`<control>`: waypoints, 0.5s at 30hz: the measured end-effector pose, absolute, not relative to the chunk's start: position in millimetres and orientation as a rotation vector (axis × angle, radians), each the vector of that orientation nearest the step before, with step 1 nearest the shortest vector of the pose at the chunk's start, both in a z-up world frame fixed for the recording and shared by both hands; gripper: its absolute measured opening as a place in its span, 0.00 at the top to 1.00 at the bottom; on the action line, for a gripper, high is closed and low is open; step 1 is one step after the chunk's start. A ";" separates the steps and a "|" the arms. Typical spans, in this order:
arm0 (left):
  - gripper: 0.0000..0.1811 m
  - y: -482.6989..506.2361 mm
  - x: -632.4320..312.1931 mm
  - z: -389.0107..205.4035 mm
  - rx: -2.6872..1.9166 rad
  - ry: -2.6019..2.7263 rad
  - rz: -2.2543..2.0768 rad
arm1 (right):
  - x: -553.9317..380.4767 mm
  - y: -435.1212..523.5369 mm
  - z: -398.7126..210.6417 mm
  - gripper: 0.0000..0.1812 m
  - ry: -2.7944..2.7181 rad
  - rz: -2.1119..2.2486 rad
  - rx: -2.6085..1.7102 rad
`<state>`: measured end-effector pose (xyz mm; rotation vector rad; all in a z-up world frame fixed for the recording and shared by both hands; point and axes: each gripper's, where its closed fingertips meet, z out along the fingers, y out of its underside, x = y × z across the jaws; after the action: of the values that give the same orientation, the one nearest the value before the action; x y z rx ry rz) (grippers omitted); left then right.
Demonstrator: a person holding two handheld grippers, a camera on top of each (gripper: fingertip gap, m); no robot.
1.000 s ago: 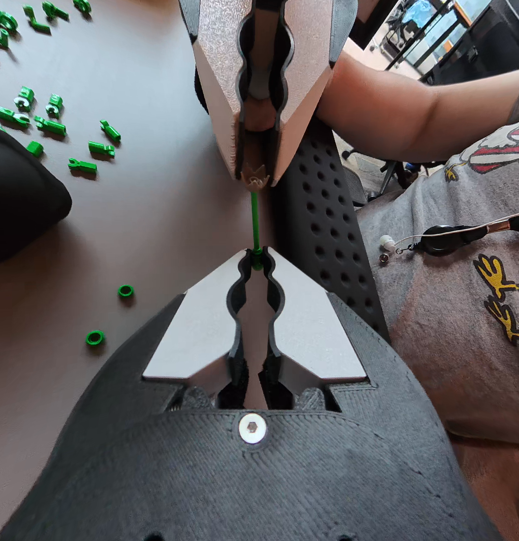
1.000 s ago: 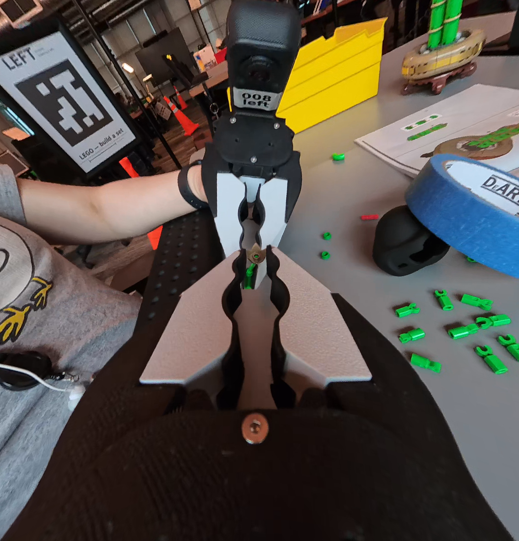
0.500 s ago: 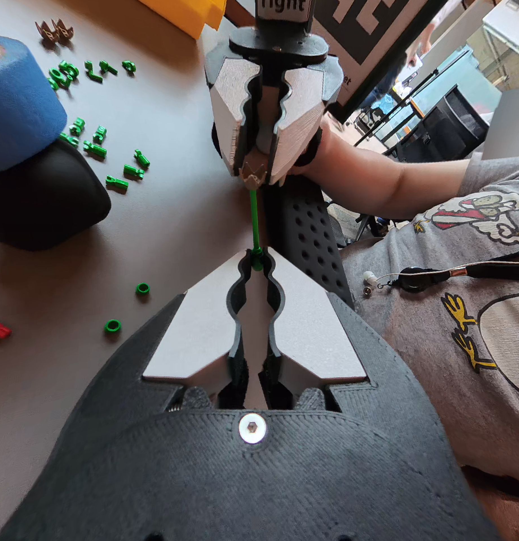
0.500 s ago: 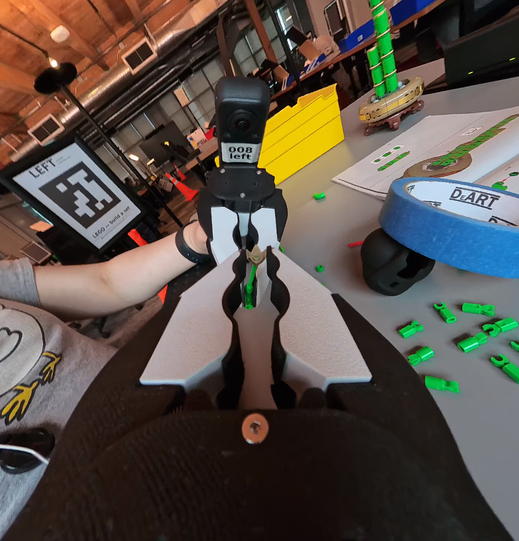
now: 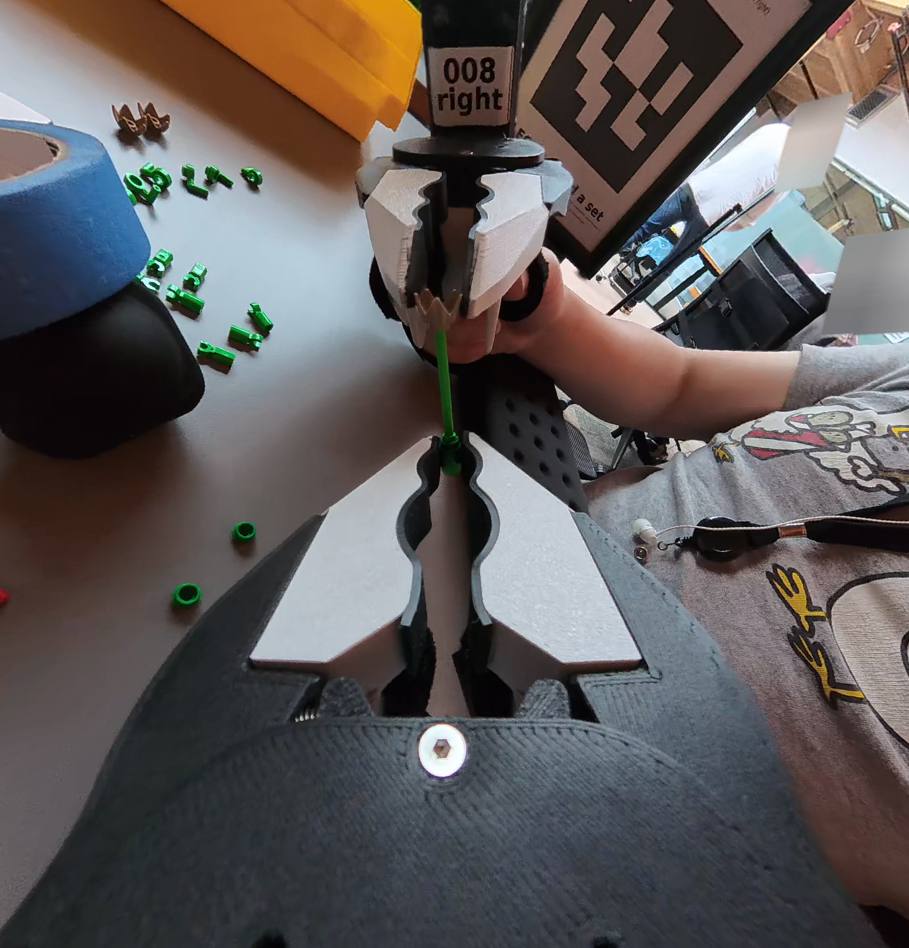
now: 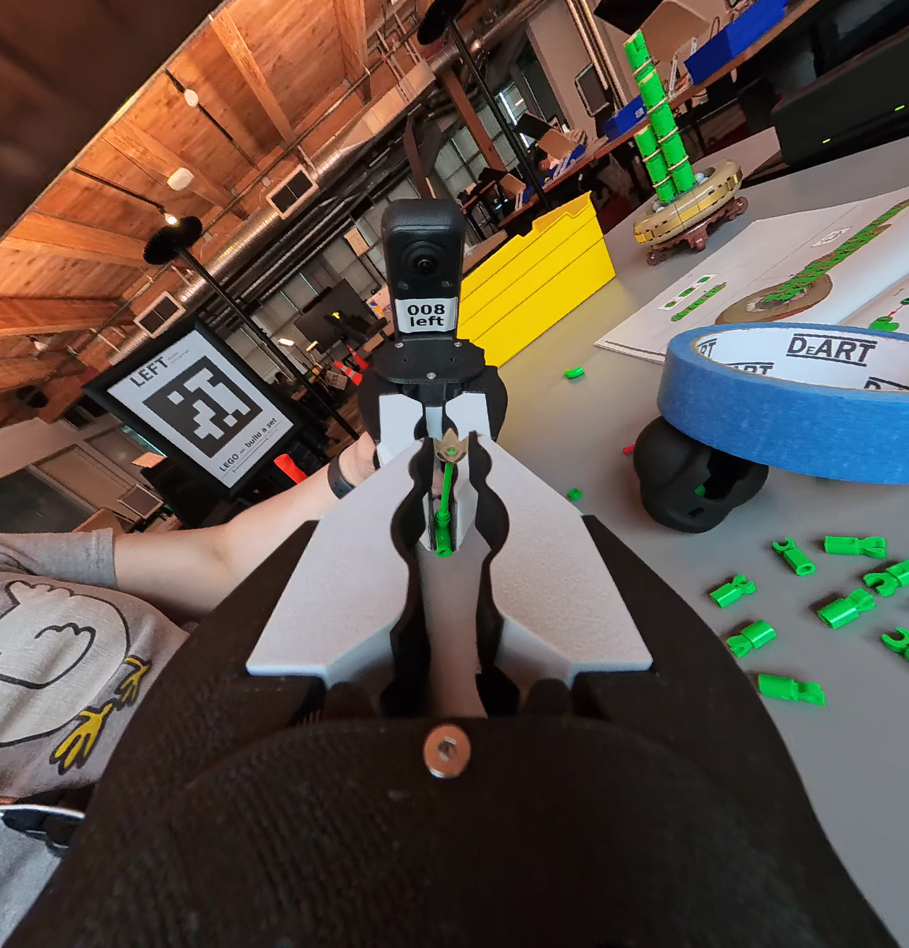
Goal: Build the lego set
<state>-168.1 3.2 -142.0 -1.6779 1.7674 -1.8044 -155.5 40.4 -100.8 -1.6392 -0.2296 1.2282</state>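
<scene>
My left gripper point(image 5: 449, 447) is shut on the thicker base end of a thin green rod point(image 5: 446, 382). The rod runs straight to a tan crown-shaped piece point(image 5: 437, 313) on its far end. My right gripper point(image 5: 438, 308) faces the left one and pinches that tan piece between its fingertips. In the right wrist view the tan piece point(image 6: 449, 451) sits at my right gripper point(image 6: 448, 445) tips, and the green rod point(image 6: 445, 492) leads down to the left gripper point(image 6: 442, 544). Both are held above the table's near edge, in front of a person's torso.
On the grey table point(image 5: 288, 287) lie a blue tape roll point(image 6: 801, 410) resting on a black rounded object point(image 6: 698, 492), scattered green clip pieces point(image 6: 847, 610), two green rings point(image 5: 243, 532), brown crown pieces point(image 5: 139, 120), a yellow bin point(image 6: 534, 277), an instruction booklet point(image 6: 749, 287) and a built green-stalk model point(image 6: 688, 205). The gap from one gripper's tips to the other's is roughly 5 cm. Both grippers' tips are roughly 40 cm from the built green-stalk model point(image 6: 688, 205).
Both grippers have risen and tilted together while keeping hold of the rod and the tan piece. The right gripper sits farther off in the left wrist view, and more of the table shows.
</scene>
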 end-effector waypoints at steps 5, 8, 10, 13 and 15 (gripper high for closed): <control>0.97 7.9 -165.5 -136.1 -1.647 1.766 -1.805 | -155.6 44.4 -92.9 0.94 -0.245 1.230 -1.604; 0.97 20.6 -159.9 -132.8 -1.657 1.724 -1.803 | -151.2 55.0 -89.7 0.94 -0.273 1.224 -1.609; 0.97 25.7 -154.4 -124.5 -1.655 1.682 -1.848 | -145.7 61.9 -82.9 0.94 -0.291 1.247 -1.599; 0.97 30.1 -142.3 -121.3 -1.660 1.664 -1.854 | -138.4 68.7 -77.0 0.94 -0.334 1.280 -1.599; 0.97 28.6 -135.0 -122.3 -1.658 1.674 -1.841 | -134.8 68.6 -76.5 0.94 -0.355 1.314 -1.574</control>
<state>-135.0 28.6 -122.3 -1.6576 1.6745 -1.8409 -134.8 68.6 -76.5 -1.5735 -0.3545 1.3137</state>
